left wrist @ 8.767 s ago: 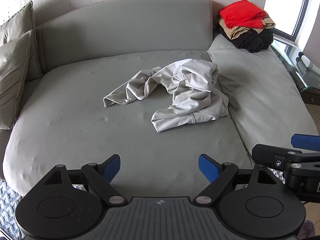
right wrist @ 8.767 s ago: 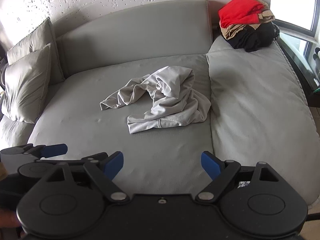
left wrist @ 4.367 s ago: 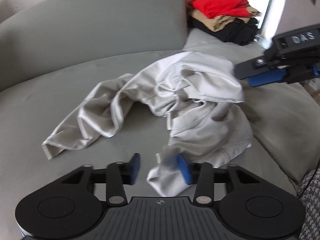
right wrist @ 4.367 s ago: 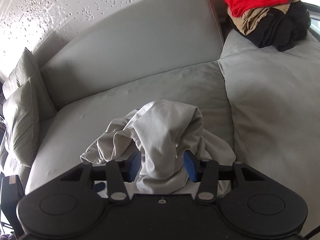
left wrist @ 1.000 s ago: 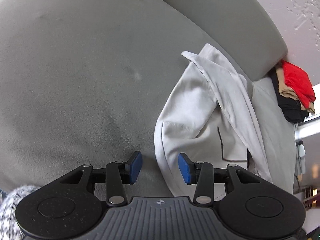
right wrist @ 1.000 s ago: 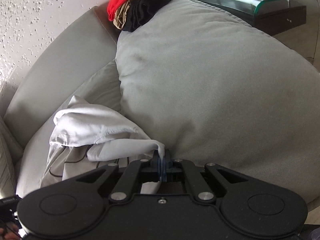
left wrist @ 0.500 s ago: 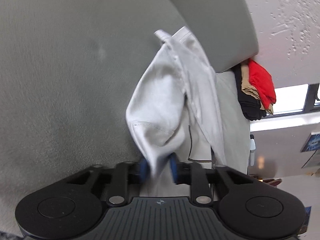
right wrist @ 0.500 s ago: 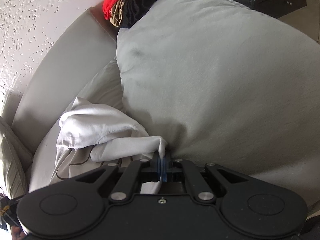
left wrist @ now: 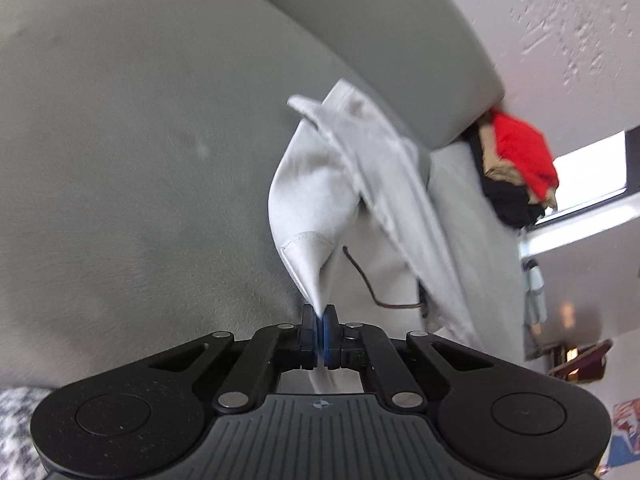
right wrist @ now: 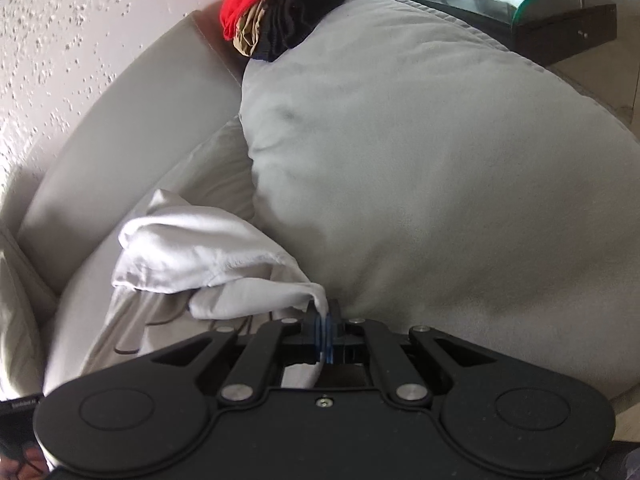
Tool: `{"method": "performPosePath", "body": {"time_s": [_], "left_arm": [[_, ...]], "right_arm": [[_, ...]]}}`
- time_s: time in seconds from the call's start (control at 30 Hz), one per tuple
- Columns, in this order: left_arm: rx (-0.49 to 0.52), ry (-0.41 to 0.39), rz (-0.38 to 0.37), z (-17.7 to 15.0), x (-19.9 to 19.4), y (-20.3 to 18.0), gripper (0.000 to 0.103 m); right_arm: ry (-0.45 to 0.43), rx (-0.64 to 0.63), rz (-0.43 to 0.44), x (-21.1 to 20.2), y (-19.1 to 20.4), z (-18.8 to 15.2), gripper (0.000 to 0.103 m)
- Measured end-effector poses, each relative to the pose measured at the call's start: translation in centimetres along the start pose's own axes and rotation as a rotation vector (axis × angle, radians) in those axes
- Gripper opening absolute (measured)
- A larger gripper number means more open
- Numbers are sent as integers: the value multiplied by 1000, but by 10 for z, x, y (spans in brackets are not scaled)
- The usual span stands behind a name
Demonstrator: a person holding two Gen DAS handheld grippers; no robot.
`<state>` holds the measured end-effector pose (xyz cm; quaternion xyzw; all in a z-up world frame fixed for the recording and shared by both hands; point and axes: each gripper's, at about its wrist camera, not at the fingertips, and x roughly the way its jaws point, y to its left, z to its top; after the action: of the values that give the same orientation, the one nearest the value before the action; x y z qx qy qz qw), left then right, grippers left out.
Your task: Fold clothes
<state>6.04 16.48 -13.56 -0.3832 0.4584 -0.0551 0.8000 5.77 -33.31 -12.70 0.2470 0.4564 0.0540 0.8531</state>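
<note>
On the far left of the left wrist view we see the broad grey sofa seat [left wrist: 120, 140], with its backrest curving across the top. Moving right, our left gripper [left wrist: 320, 330] has its blue fingers [left wrist: 329, 330] pressed together on a corner of the pale grey garment [left wrist: 344, 184], so that a thin point of cloth runs up from the fingers and spreads into a wider hanging panel. A dark cord [left wrist: 360, 272] trails along the fabric just to the right of that pinched corner. Further right the garment drapes in long folds toward the seat cushion, and beyond it a pile of clothes [left wrist: 516, 160], red on top of tan and black, sits against the end of the backrest, beside a bright window.

In the right wrist view, the garment [right wrist: 192, 256] lies bunched at the left, on the seat beside the backrest. Our right gripper [right wrist: 324, 334] has its fingers [right wrist: 318, 334] likewise shut tight on a fold of the same garment, the cloth rising from the fingers and curling back to the left. Just to the right swells the large grey cushion [right wrist: 440, 180], touching the garment's edge. The pile [right wrist: 280, 4] rests at the cushion's far end, and a glass side table [right wrist: 560, 4] stands at the upper right.
</note>
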Motion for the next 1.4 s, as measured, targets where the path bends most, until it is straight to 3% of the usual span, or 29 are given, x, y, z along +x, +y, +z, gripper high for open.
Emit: {"method": "performPosePath", "body": {"time_s": [0.07, 0.13, 0.17, 0.23, 0.33, 0.47, 0.73, 0.83, 0.97, 1.03, 1.1, 1.17, 1.27, 1.4], "left_arm": [[-5, 1, 12, 1, -4, 3, 6], [-62, 24, 41, 2, 1, 16, 31], [-91, 33, 52, 3, 3, 23, 31], [-170, 9, -2, 3, -1, 36, 34], [-179, -30, -8, 9, -3, 40, 40], [-209, -27, -46, 19, 10, 49, 39], [-114, 60, -29, 29, 39, 36, 37], [-109, 75, 10, 31, 51, 32, 16], [-162, 84, -8, 32, 56, 41, 15], [-142, 76, -3, 31, 52, 37, 14], [-118, 50, 7, 27, 44, 30, 5], [-89, 13, 9, 21, 29, 20, 4], [-58, -36, -19, 10, -7, 9, 3], [-48, -101, -100, 11, -61, -10, 3]], "right_arm": [[6, 21, -7, 2, -4, 2, 2], [-1, 44, -22, 4, -9, 2, 2], [-9, 56, -28, 5, -11, 2, 2], [-42, 59, -64, 2, -11, 2, 2], [-62, 31, -105, 3, -3, 2, 2], [-63, 31, -98, 6, -3, 2, 2], [-60, 34, -74, 6, -6, 1, 2], [-58, 33, -75, 6, -5, 0, 2], [-56, 31, -76, 7, -4, 0, 2], [-55, 30, -76, 7, -3, 0, 2], [-45, 33, -74, 6, -3, -1, 2], [-17, 38, -72, 5, -1, 0, 2], [84, 110, -12, 2, -3, 1, 2], [314, 293, 266, 15, 0, -7, 2]]}}
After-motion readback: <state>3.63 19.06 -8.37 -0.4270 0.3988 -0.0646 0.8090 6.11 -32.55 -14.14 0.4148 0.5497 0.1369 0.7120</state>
